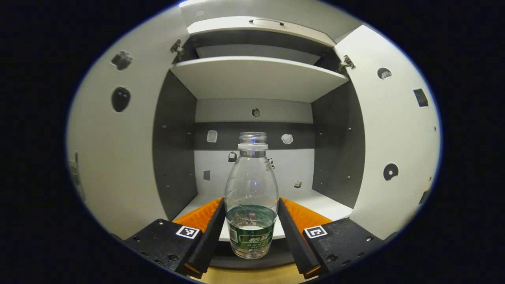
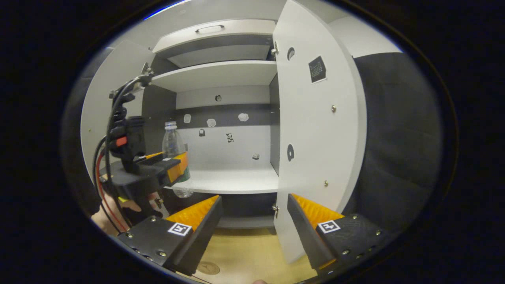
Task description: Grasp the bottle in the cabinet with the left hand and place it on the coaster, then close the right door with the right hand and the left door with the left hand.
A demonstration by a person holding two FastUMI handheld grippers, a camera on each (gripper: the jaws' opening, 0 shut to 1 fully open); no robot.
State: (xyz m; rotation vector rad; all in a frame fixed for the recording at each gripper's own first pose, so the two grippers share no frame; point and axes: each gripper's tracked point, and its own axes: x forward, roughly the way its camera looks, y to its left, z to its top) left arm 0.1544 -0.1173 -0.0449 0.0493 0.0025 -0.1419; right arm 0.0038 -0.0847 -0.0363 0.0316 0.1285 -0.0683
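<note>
Clamping the bottle (image 1: 251, 197) at its label between both fingers of the left gripper (image 1: 251, 232), just out past the front edge of the cabinet's lower shelf (image 1: 323, 205). Hanging wide and empty near the open right door (image 2: 315, 130), right gripper (image 2: 254, 228) above the wooden worktop (image 2: 244, 252).

A wooden desk (image 2: 252, 256) lies below, pale and bare apart from a round mark in its surface near the lower edge. Small stickers dot the rear panel: a rounded pale one (image 1: 212, 136), a cloud-like white one (image 1: 287, 138) and a dark square one (image 1: 206, 175). A round hole (image 1: 256, 112) sits higher up on that panel. Above the opening runs a drawer front with a slim handle (image 2: 209, 28). To the right hangs the booth's dark cloth wall (image 2: 398, 138).
</note>
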